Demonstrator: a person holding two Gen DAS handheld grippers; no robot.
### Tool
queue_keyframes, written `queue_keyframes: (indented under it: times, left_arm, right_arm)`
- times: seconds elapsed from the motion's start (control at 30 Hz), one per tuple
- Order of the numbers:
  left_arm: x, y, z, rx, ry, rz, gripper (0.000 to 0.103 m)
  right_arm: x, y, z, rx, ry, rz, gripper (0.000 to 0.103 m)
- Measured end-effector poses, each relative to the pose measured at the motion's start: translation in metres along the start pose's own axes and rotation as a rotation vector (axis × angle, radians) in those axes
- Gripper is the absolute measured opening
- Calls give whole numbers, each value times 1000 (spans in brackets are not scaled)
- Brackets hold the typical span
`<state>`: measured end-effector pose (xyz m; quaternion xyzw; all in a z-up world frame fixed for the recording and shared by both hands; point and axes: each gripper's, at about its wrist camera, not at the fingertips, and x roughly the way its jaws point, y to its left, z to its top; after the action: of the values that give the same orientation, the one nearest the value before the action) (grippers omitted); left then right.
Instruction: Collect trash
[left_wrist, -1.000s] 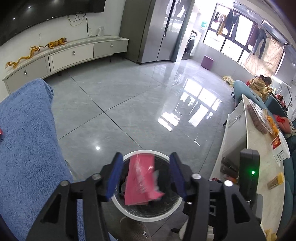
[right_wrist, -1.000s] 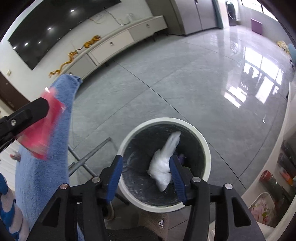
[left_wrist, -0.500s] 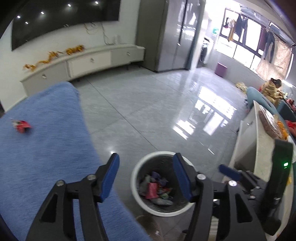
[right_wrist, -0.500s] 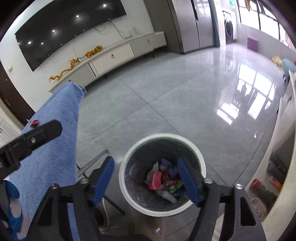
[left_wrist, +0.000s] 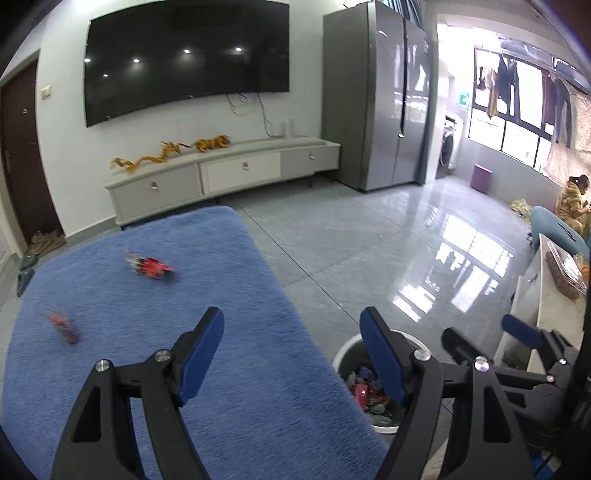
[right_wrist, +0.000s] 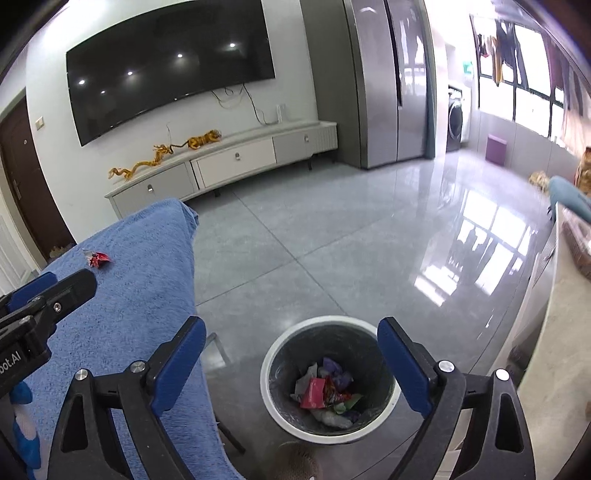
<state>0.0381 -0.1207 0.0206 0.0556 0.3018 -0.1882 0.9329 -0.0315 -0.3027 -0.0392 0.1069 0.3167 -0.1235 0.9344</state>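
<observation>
A white-rimmed bin (right_wrist: 328, 376) stands on the floor with several wrappers (right_wrist: 325, 395) inside; it also shows in the left wrist view (left_wrist: 369, 387). On the blue cloth (left_wrist: 147, 332) lie a red wrapper (left_wrist: 149, 266) and a smaller red scrap (left_wrist: 62, 326). The red wrapper also appears in the right wrist view (right_wrist: 96, 257). My left gripper (left_wrist: 291, 332) hangs above the cloth's right edge, jaws opening, nothing between them. My right gripper (right_wrist: 291, 343) is over the bin, jaws opening wide and empty. The left gripper (right_wrist: 40, 291) juts in at the left of the right view.
A TV cabinet (left_wrist: 229, 177) with gold dragon figures (left_wrist: 170, 155) lines the far wall under a big screen. A tall grey fridge (left_wrist: 376, 96) stands right of it. A white counter (left_wrist: 550, 295) runs along the right, and a person (left_wrist: 574, 203) sits far right. Glossy tiled floor (right_wrist: 332, 236) lies between.
Both grippers let their trash fall into the bin, then rose and tilted up while their jaws widened. The left gripper swung left over the blue cloth.
</observation>
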Motion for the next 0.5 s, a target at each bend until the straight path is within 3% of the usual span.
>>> queue_keyframes:
  times: [0.23, 0.5]
  left_arm:
    - [-24, 25, -7, -39, -41, 53, 75]
    - [-45, 55, -16, -77, -92, 156, 75]
  right_arm:
    - [-31, 22, 3, -33, -112, -73, 96]
    - [-55, 47, 3, -67, -201, -95, 102]
